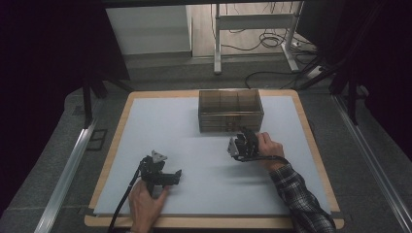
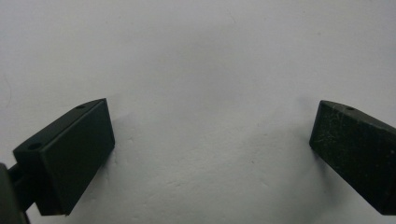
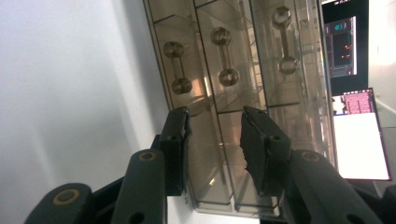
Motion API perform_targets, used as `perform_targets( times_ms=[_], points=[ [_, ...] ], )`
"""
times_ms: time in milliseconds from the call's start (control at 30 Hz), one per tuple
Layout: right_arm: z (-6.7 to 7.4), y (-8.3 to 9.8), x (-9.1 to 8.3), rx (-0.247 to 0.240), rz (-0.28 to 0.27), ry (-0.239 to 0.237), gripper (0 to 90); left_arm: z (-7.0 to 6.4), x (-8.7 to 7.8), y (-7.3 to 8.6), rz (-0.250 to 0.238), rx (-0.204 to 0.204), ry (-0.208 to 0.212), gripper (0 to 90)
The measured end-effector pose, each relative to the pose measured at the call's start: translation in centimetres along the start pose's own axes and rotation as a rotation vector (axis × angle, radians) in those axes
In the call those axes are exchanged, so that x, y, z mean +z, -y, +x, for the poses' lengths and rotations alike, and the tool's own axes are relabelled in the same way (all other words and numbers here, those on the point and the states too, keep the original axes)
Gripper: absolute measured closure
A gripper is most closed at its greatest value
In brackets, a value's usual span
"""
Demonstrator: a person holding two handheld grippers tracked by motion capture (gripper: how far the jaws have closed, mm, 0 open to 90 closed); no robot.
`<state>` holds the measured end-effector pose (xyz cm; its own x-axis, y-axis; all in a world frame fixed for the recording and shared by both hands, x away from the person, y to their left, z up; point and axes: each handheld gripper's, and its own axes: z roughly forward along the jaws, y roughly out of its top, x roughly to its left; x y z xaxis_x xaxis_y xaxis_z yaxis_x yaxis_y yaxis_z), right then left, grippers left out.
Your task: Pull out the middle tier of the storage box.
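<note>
The drawer box (image 1: 231, 110) at the far middle is looking like smoky, see-through plastic, glossy and catching reflections on its drawer fronts (image 3: 219, 60). The white sheet (image 1: 194, 145) is lying matt and smooth over the surface (image 1: 114, 155), which is showing pale wood at its edges. The right gripper (image 3: 215, 140) is showing matt black jaws, one roughened; the sleeve (image 1: 299, 194) is looking like checked cloth.

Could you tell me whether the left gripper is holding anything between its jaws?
No, the left gripper has its jaws spread wide apart with nothing but the bare white table surface between them.
</note>
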<state>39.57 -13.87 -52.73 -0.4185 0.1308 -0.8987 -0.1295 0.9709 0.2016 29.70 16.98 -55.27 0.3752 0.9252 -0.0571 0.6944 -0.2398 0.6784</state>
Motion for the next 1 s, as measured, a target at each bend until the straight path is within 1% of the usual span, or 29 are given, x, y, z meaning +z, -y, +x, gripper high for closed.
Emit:
perform_targets(
  times_ms=[67, 133, 333, 367, 433, 467, 567, 700, 800, 833, 867, 933, 967, 1000],
  points=[
    [0.0, -0.2, 0.2, -0.019, 0.006, 0.009, 64.3, 0.0, 0.0, 0.0, 0.0, 0.0, 0.0, 0.0],
    [0.0, -0.5, 0.4, -0.052, 0.025, 0.029, 65.4, 0.0, 0.0, 0.0, 0.0, 0.0, 0.0, 0.0],
    [0.2, -1.1, 1.2, -0.097, 0.04, 0.048, 68.1, 0.0, 0.0, 0.0, 0.0, 0.001, 0.0, 0.0],
    [0.3, -1.2, 1.4, -0.103, 0.041, 0.057, 68.9, 0.0, 0.0, 0.0, 0.0, 0.001, 0.0, 0.0],
    [0.3, -1.5, 1.6, -0.106, 0.037, 0.056, 70.6, 0.0, 0.0, 0.0, 0.0, 0.001, 0.0, 0.0],
    [0.4, -1.6, 1.7, -0.113, 0.041, 0.069, 71.4, 0.0, 0.0, 0.0, 0.0, 0.001, 0.0, 0.0],
    [0.4, -1.9, 2.1, -0.13, 0.053, 0.085, 73.0, 0.0, 0.0, 0.0, 0.0, 0.001, 0.0, 0.0],
    [0.4, -2.1, 2.7, -0.139, 0.059, 0.096, 74.7, 0.0, 0.0, 0.0, -0.001, 0.001, 0.001, 0.0],
    [0.4, -2.1, 2.9, -0.143, 0.059, 0.092, 76.3, 0.0, 0.0, 0.0, -0.001, 0.0, 0.001, 0.0],
    [0.4, -2.3, 2.8, -0.157, 0.063, 0.104, 77.8, 0.0, 0.0, 0.0, -0.001, 0.001, 0.001, 0.0],
    [0.3, -2.3, 3.0, -0.151, 0.05, 0.055, 78.0, 0.0, 0.0, 0.0, -0.001, 0.001, 0.001, 0.0],
    [0.4, -2.4, 3.0, -0.157, 0.05, 0.063, 78.9, 0.0, 0.0, 0.0, -0.001, 0.001, 0.001, 0.0],
    [0.7, -2.3, 2.9, -0.166, 0.054, 0.125, 79.2, 0.0, 0.0, 0.0, -0.001, 0.001, 0.0, 0.0],
    [0.7, -2.3, 2.9, -0.166, 0.054, 0.125, 79.2, 0.0, 0.0, 0.0, -0.001, 0.001, 0.0, 0.0]
  ],
)
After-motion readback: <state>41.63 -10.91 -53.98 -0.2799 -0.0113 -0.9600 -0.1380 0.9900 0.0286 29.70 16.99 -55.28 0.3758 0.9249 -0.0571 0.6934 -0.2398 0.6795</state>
